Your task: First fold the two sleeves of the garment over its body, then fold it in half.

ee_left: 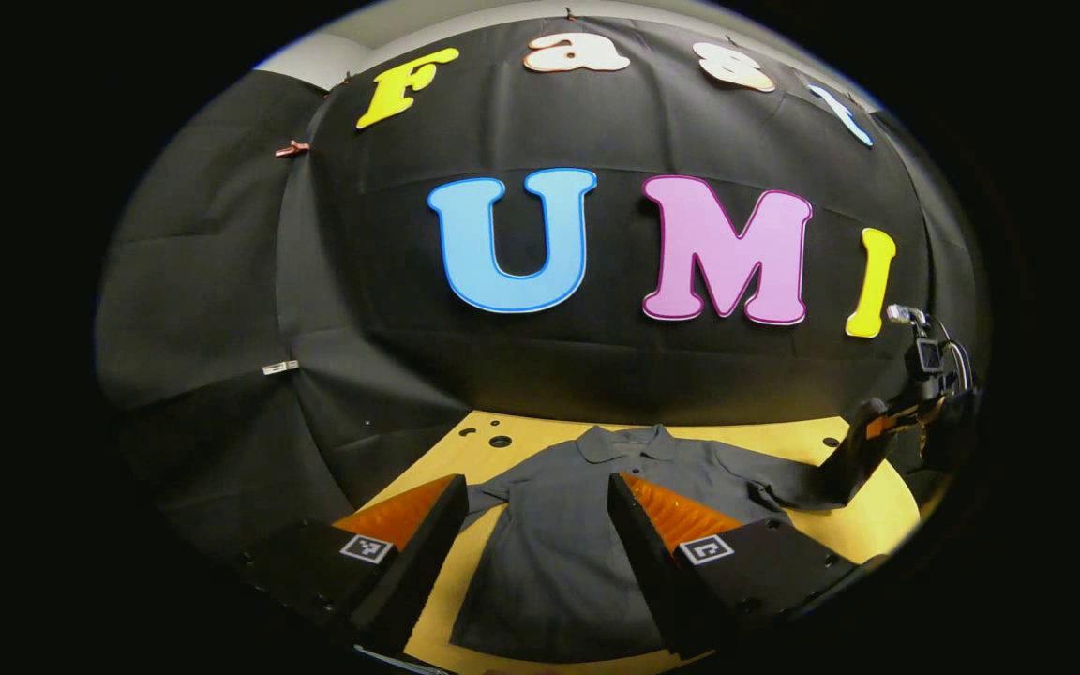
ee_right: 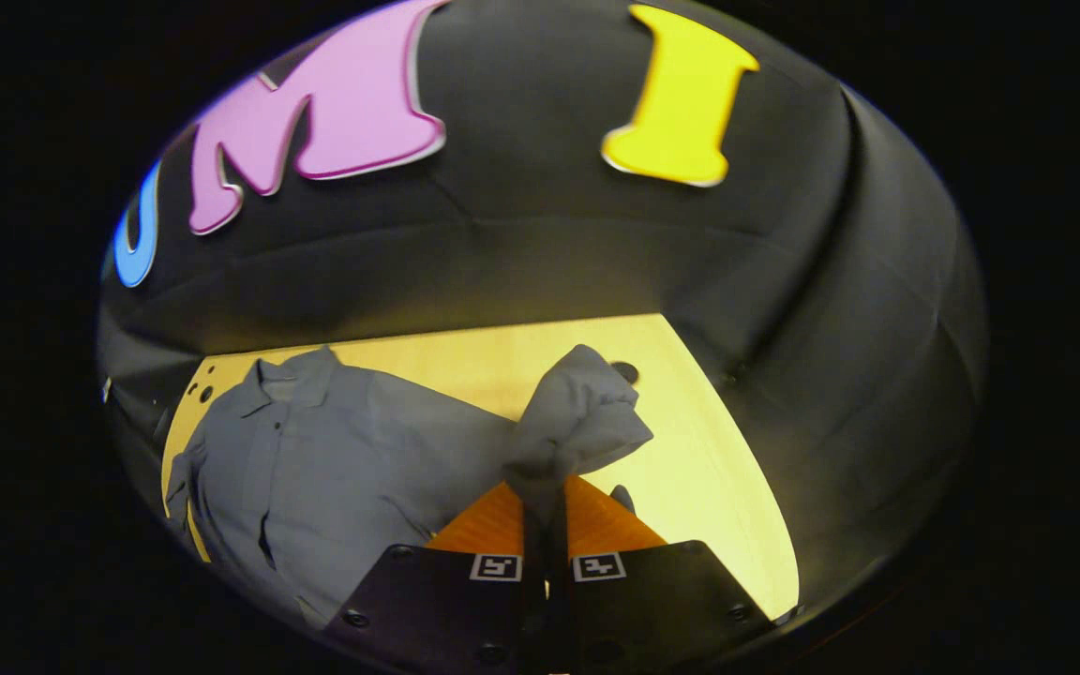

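Right gripper view: the right hand-held gripper (ee_right: pixel 547 502) is clenched on the shirt's (ee_right: pixel 334 459) sleeve (ee_right: pixel 577 417), lifted off the yellow table (ee_right: pixel 718 469); square coded tags mark its fingers. Black cloth walls the booth. Left gripper view: the left hand-held gripper (ee_left: pixel 540 511) hangs released above the shirt's (ee_left: pixel 559 544) body, spread flat, collar far.

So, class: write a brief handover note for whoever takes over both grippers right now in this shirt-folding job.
Left gripper: open, poised above the shirt body, holding nothing.
Right gripper: shut on the sleeve, which it has lifted off the table.
The grey polo shirt lies flat, collar toward the back wall; the other sleeve is spread out.
Done: no fold completed.
Left: lay this sleeve over the body, fold the other, then halve the shirt.
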A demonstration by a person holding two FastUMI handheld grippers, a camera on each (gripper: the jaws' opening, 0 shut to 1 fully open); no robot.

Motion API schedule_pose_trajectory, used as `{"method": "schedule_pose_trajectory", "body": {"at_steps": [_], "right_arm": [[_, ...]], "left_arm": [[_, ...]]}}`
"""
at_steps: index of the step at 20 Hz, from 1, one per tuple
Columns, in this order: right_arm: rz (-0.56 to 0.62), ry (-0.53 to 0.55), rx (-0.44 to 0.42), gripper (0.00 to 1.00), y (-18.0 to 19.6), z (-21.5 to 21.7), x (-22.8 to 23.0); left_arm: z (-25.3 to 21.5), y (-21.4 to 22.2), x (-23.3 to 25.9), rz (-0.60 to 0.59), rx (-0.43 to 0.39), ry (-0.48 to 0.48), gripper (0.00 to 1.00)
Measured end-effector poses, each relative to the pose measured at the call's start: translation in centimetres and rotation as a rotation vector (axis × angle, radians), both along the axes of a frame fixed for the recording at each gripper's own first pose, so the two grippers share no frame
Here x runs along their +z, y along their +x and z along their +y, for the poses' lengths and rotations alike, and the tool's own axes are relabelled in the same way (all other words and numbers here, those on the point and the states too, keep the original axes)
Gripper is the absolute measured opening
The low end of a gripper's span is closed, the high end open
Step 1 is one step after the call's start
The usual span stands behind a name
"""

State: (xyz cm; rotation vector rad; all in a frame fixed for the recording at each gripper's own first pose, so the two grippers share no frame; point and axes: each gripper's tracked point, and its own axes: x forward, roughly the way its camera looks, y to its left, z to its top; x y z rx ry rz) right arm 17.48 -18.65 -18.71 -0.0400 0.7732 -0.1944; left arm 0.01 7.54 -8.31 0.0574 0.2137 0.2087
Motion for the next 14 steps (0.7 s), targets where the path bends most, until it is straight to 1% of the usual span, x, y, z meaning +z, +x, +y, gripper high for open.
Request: {"method": "schedule_pose_trajectory", "body": {"at_steps": [6, 10, 14], "right_arm": [[-0.038, -0.003, 0.186, 0.05, 5.3, 12.0, 2.4], [-0.031, 0.036, 0.302, 0.05, 7.4, 21.5, 2.1], [0.009, 0.044, 0.425, 0.05, 8.5, 30.1, -0.2]], "left_arm": [[3.6, -1.1, -0.3, -0.007, 0.055, -0.041, 0.95], [6.8, -2.0, -0.3, -0.011, 0.116, -0.046, 0.95], [10.5, -3.4, 0.1, -0.02, 0.189, -0.051, 0.95]]}}
